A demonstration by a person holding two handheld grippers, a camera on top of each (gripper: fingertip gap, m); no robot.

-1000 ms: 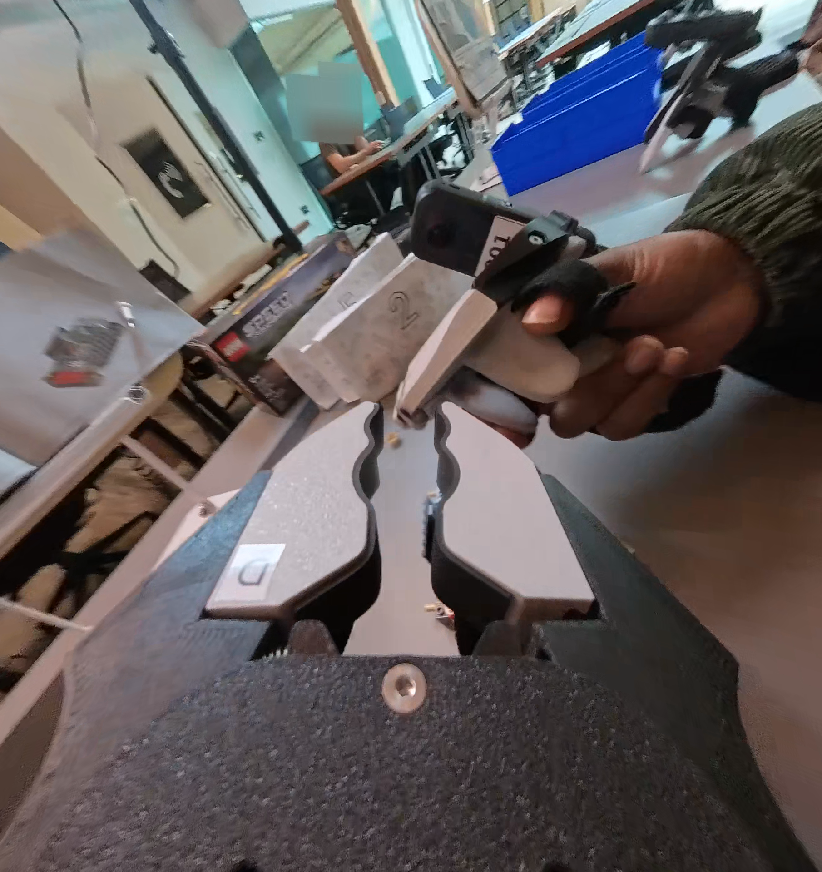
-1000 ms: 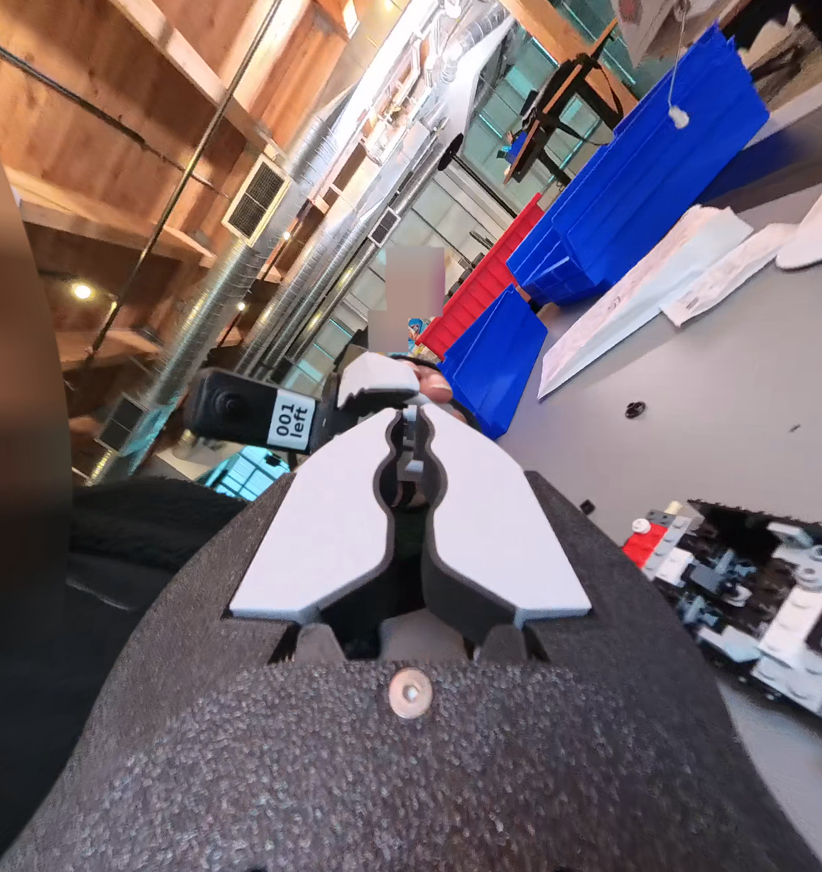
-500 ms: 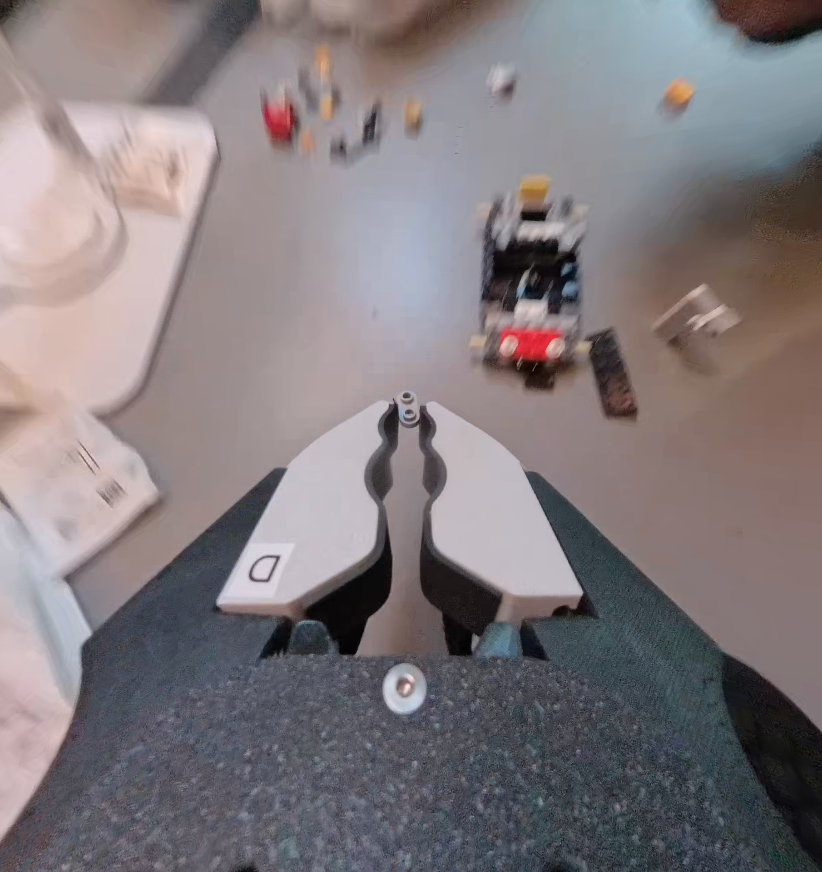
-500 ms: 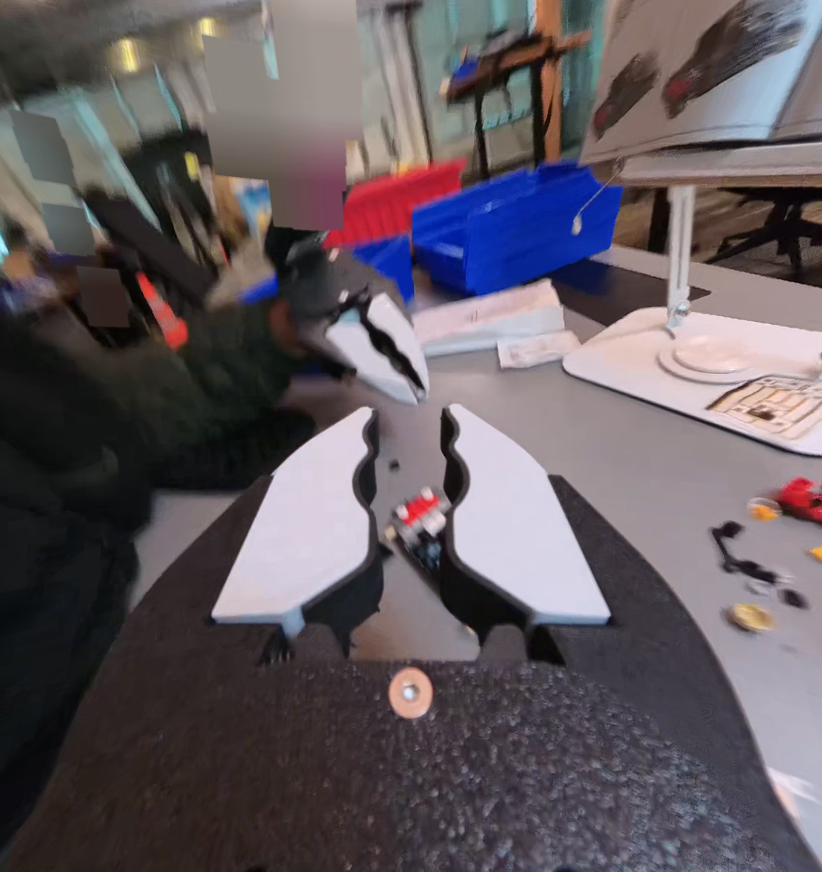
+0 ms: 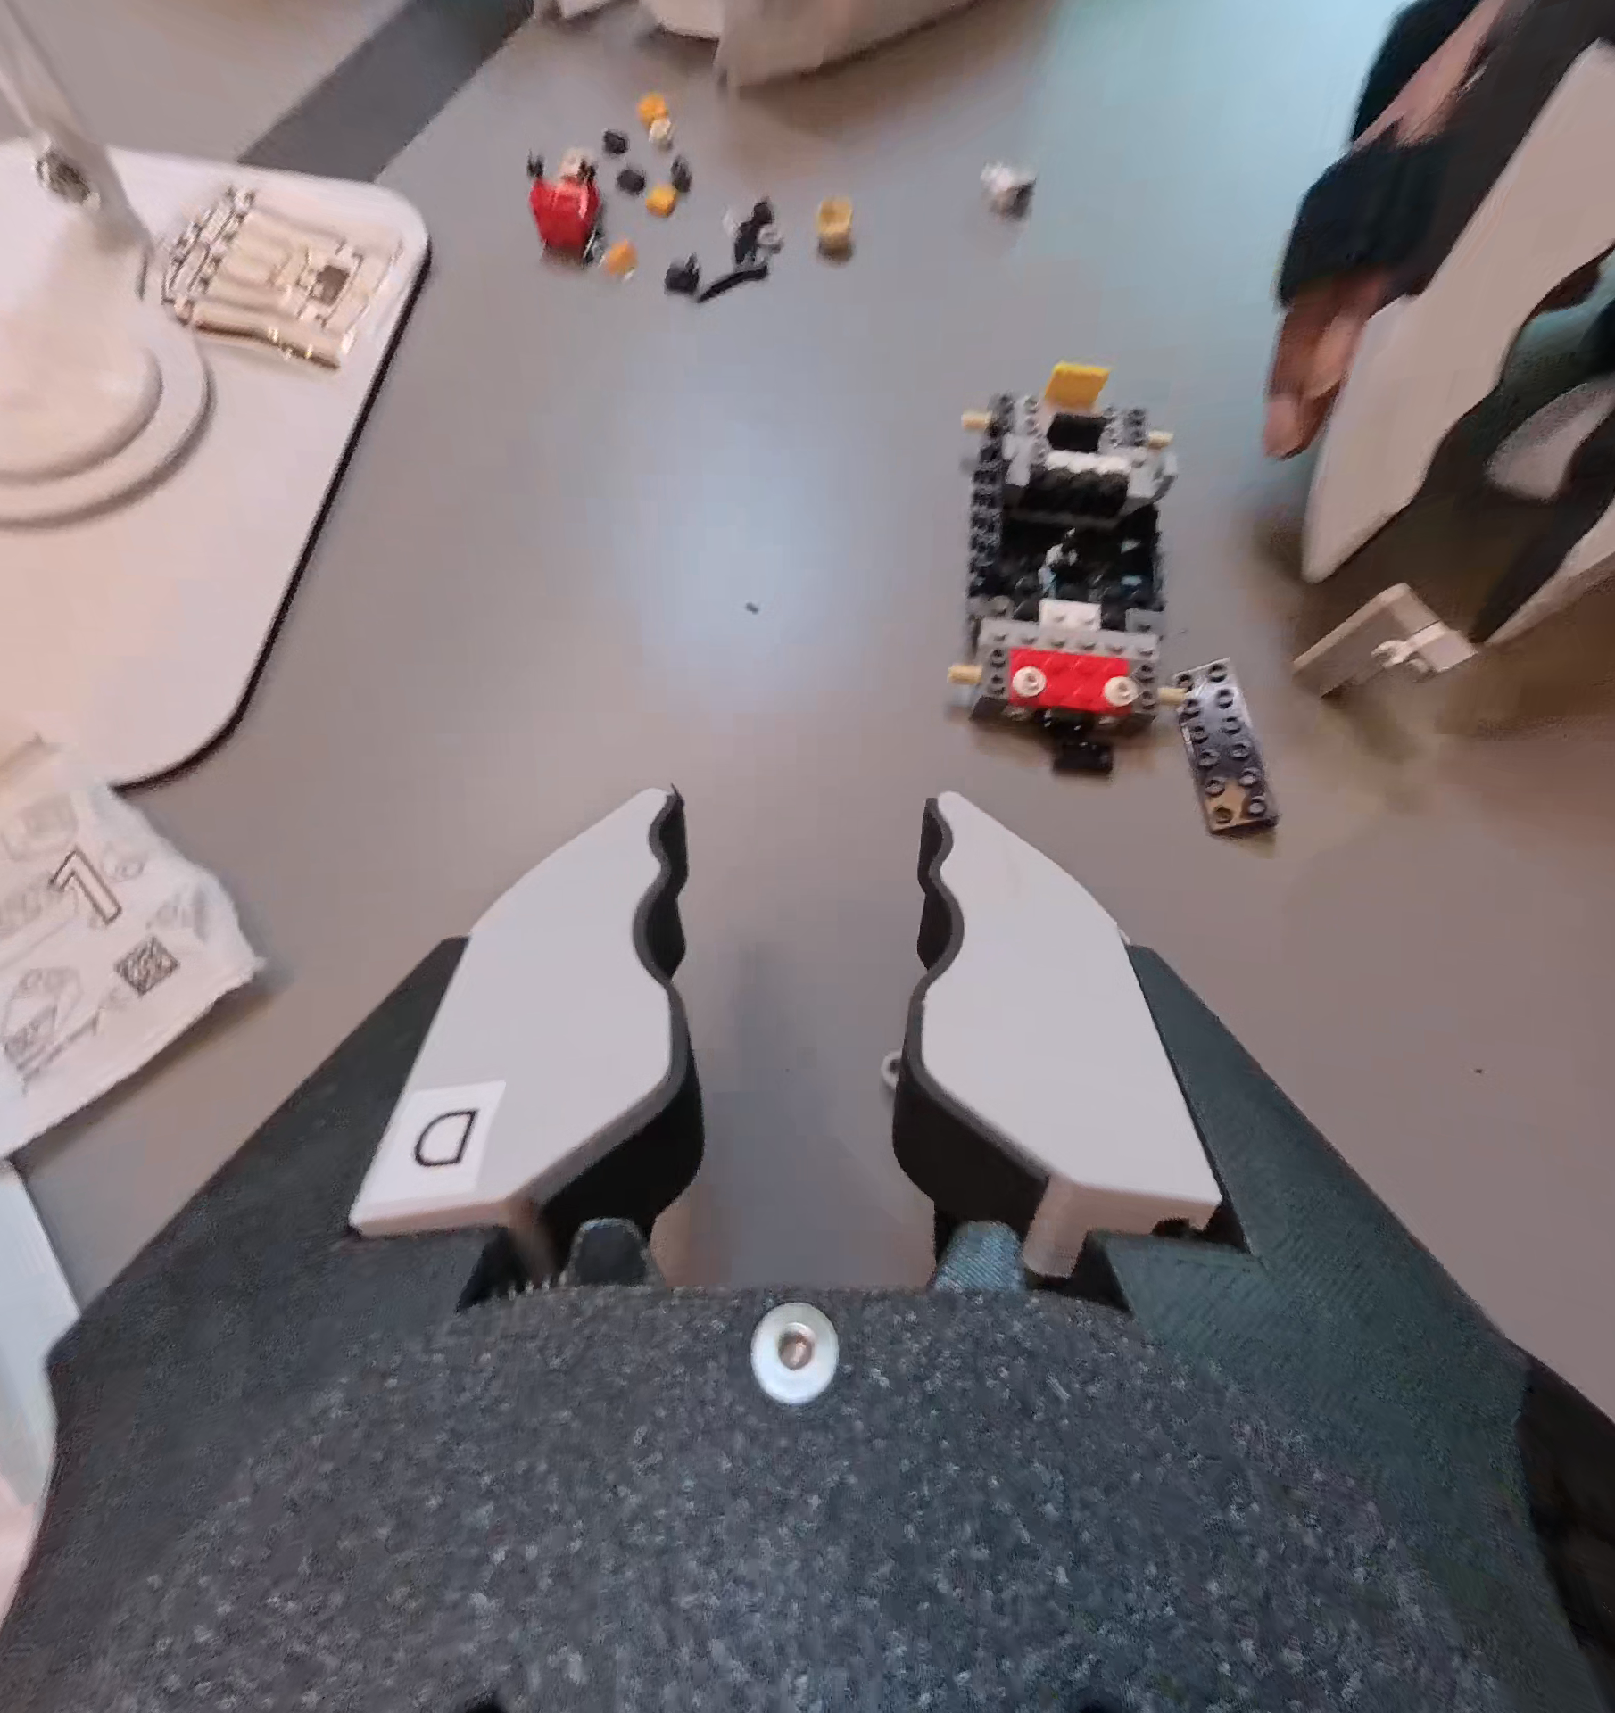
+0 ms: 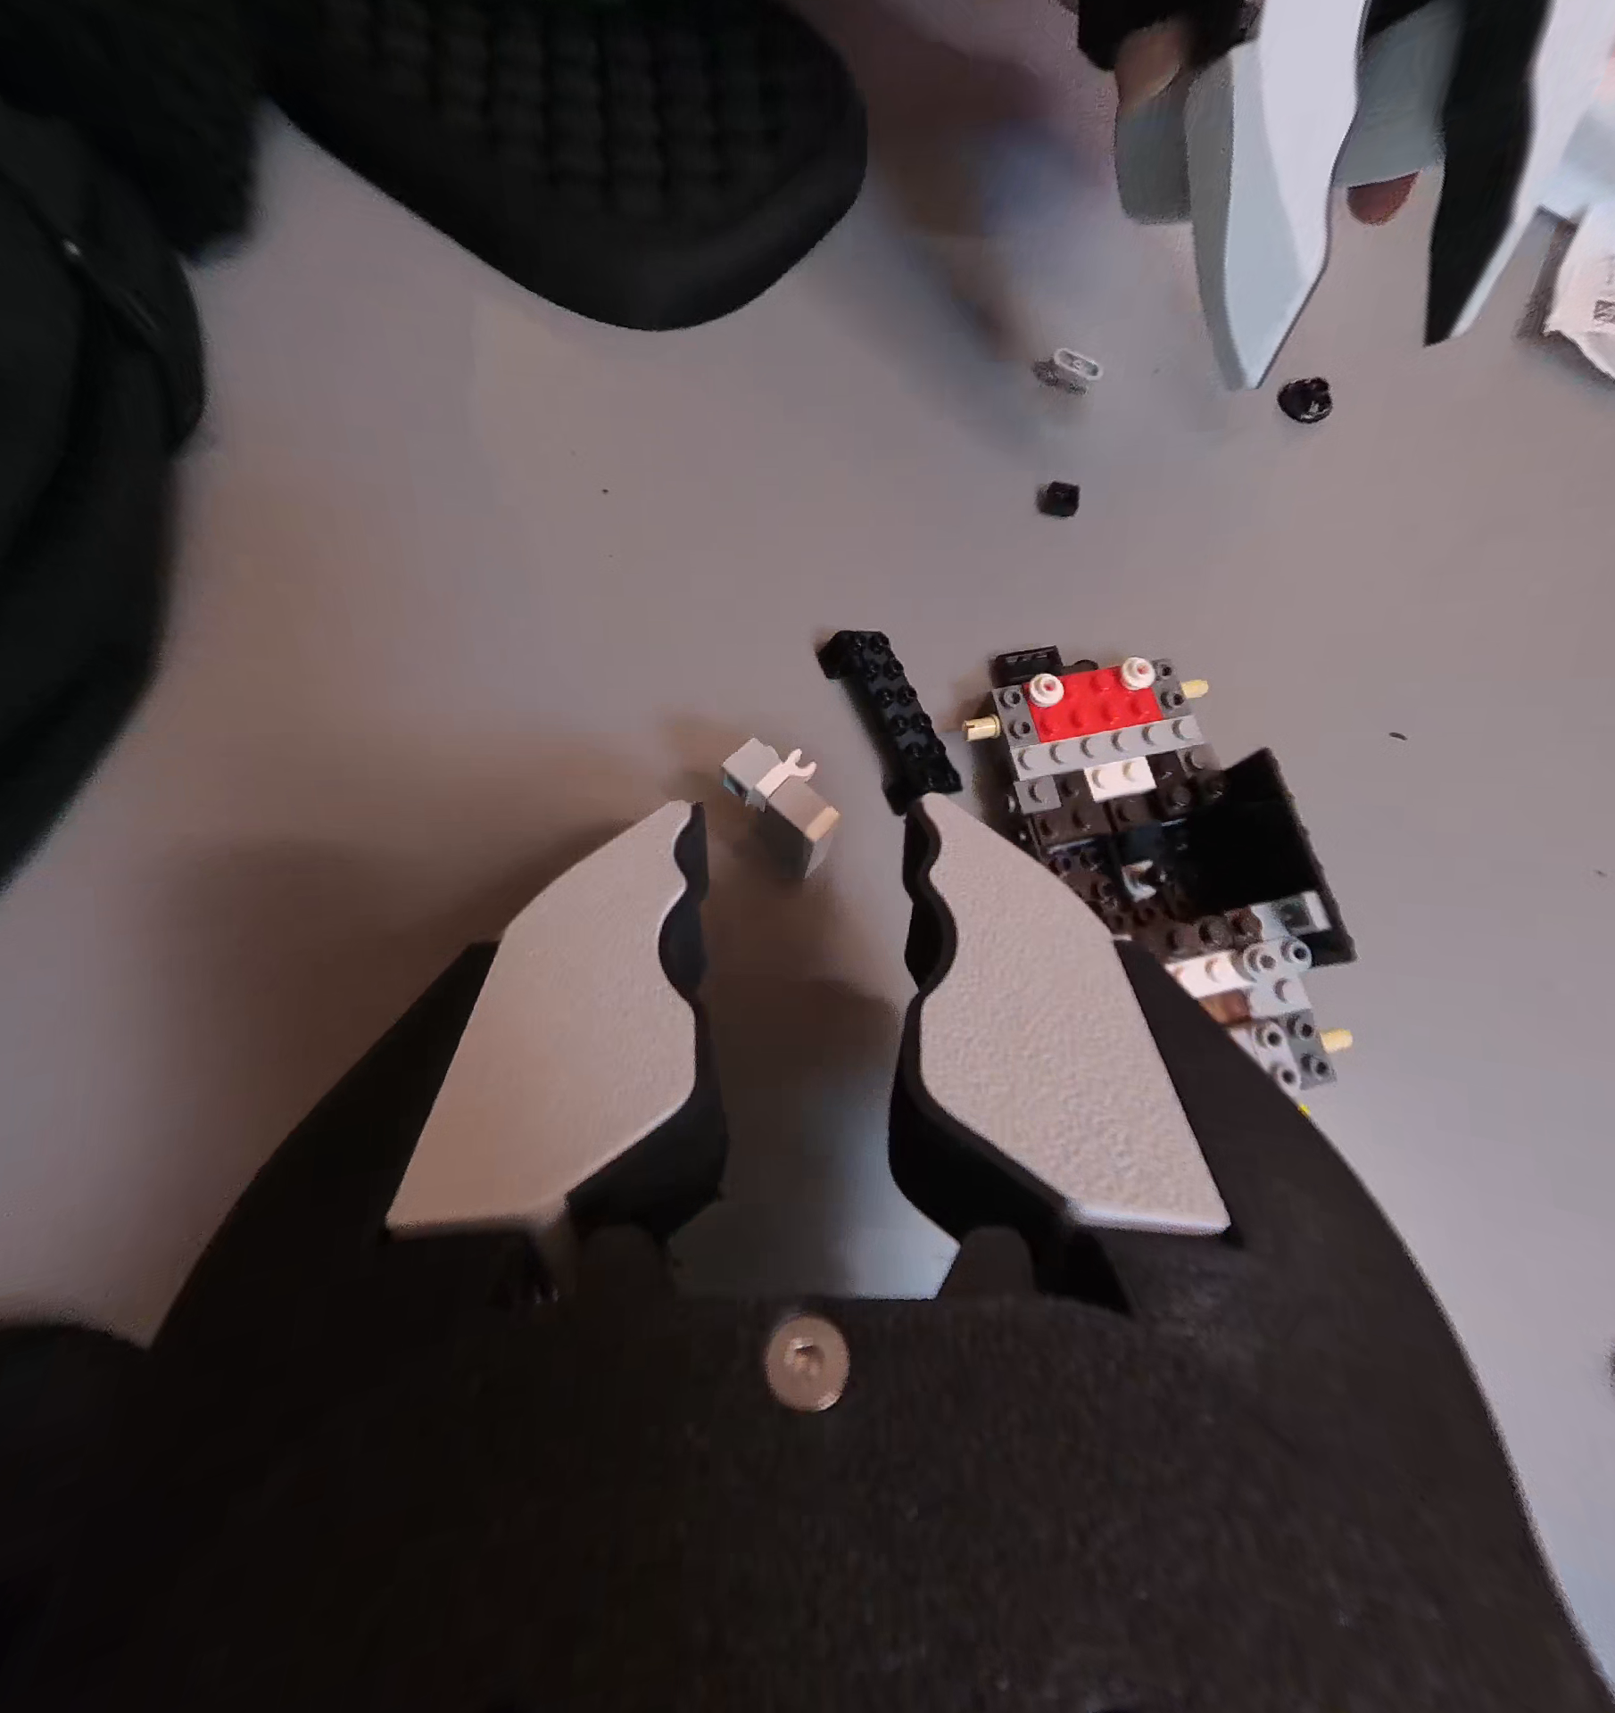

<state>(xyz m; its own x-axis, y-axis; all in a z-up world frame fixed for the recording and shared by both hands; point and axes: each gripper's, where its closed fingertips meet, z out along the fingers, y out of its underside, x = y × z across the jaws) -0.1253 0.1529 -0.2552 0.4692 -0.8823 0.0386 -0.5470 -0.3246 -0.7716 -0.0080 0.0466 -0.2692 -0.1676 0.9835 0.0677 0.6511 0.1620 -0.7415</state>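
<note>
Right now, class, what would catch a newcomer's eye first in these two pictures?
A half-built brick car with a red plate at one end sits on the grey table, a loose black plate beside it. The right gripper hovers open above a small grey brick piece. Small loose pieces lie scattered farther off.

You look down on a smooth matte grey tabletop (image 5: pixel 600 575), a white rounded stand base (image 5: pixel 90 482) at ten o'clock.
</note>
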